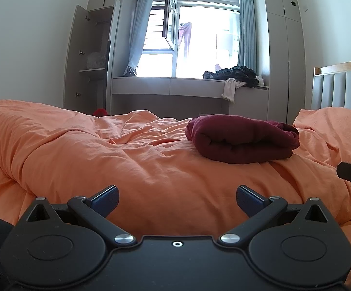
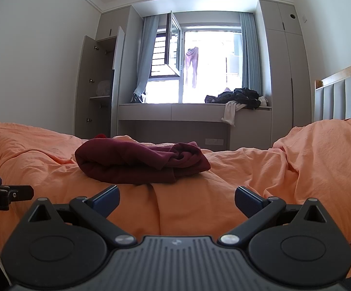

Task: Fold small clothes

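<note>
Here, the dark red garment (image 1: 242, 139) lies folded into a thick, compact bundle on the orange duvet (image 1: 131, 160), in the middle of the bed. From the left wrist view it sits ahead and to the right; from the right wrist view the same bundle (image 2: 141, 163) sits ahead and to the left, with a bunched, looser end toward its right side. Nothing touches it.

The left gripper (image 1: 177, 200) hovers low over the duvet, short of the garment, its blue-padded fingers (image 1: 105, 200) spread wide with only bedding between them. The right gripper (image 2: 177, 200) is likewise held wide and empty, its blue pads (image 2: 248, 201) apart over bare duvet, the garment well beyond its tips. Each tool shows at the edge of the other's view.

The duvet is rumpled, rising in a long ridge on the left and mounding toward a grey padded headboard (image 1: 342, 87) with a wooden top rail on the right. Beyond the bed, a bright window (image 2: 207, 65) with blue-grey curtains has one pane swung open and a pinkish garment hanging outside. On the window ledge (image 2: 175, 111) lies a pile of dark clothes (image 2: 238, 97) with a white piece draping over the edge. To the left stands a wardrobe (image 2: 95, 82) with its door open.
</note>
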